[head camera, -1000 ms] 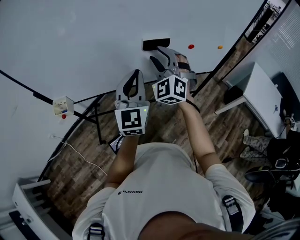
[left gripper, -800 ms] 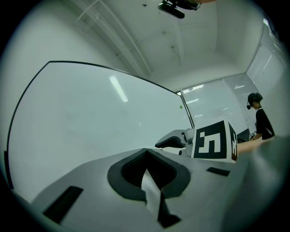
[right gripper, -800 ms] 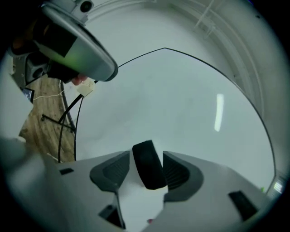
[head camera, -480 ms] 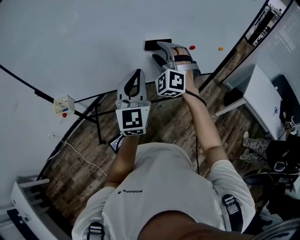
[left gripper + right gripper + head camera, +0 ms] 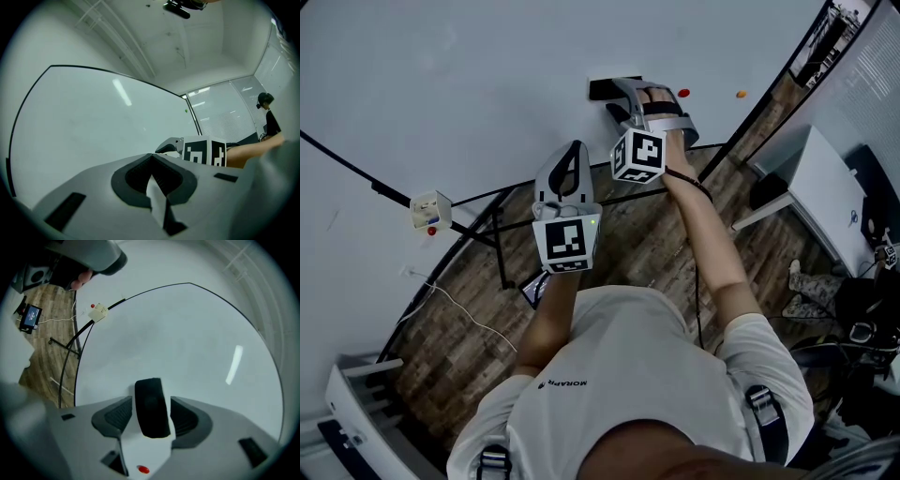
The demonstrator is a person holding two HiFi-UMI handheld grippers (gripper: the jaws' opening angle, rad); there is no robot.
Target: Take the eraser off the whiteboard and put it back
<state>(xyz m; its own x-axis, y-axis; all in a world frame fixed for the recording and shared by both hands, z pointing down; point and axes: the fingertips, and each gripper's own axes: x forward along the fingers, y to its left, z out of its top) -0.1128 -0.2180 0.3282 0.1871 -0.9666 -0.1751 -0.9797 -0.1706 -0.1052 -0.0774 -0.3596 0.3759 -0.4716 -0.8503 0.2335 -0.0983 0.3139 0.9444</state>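
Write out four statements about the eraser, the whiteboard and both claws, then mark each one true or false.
1. The eraser sits on the whiteboard. True.
2. The right claw is clamped shut on the eraser. False: its jaws have just been opening and stand apart, with the eraser between them but not pressed.
3. The left claw holds a marker pen. False: its jaws are together with nothing in them.
4. In the head view, a red magnet is on the whiteboard to the right of the eraser. True.
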